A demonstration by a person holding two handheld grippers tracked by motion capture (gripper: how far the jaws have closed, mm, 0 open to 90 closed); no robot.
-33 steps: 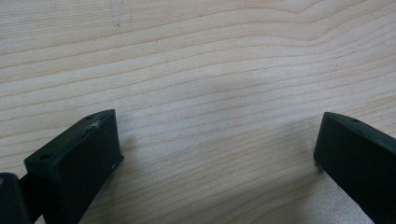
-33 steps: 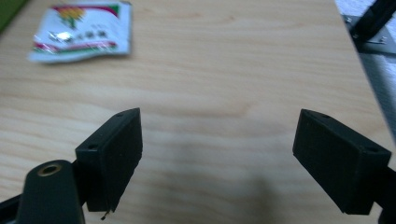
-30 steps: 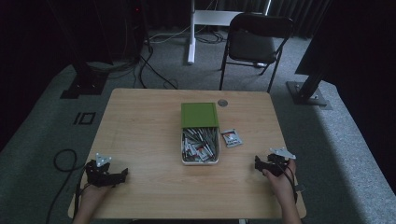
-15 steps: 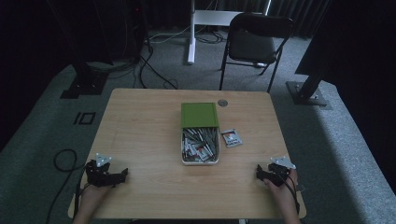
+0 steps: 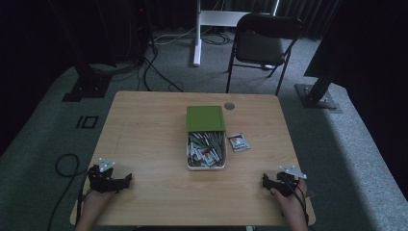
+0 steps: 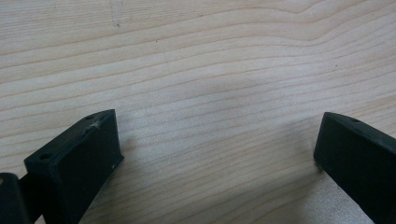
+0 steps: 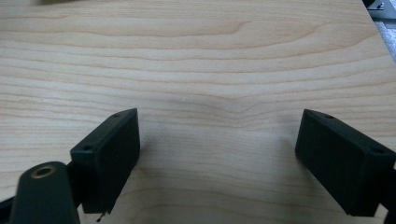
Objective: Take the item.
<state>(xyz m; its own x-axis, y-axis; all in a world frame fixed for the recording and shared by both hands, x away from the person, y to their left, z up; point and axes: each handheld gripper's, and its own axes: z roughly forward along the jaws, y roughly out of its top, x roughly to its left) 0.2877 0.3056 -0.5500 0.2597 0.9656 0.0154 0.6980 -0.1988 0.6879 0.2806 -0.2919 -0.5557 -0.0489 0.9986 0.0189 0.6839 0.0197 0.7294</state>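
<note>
**Both grippers parked at near edge, box sits between them, farther up the table**

Left gripper (image 5: 109, 177) and right gripper (image 5: 278, 182) rest at the near corners of the table (image 5: 144, 125), each held by a hand coming in from the bottom. Jaws on both are spread wide with bare wood between them; nothing held.

Box (image 5: 206, 151) of small packets sits mid-table, long axis running away from the person, green lid (image 5: 206, 118) slid back over its far half. One loose packet (image 5: 238, 142) lies just beside the box's right wall.

Key relation: that packet lies forward and inward of the right gripper, so the right is nearer; the left would have to cross the box. Likely next move is a right-hand reach in, jaws already wide enough. Neither gripper touches box or packet.
</note>
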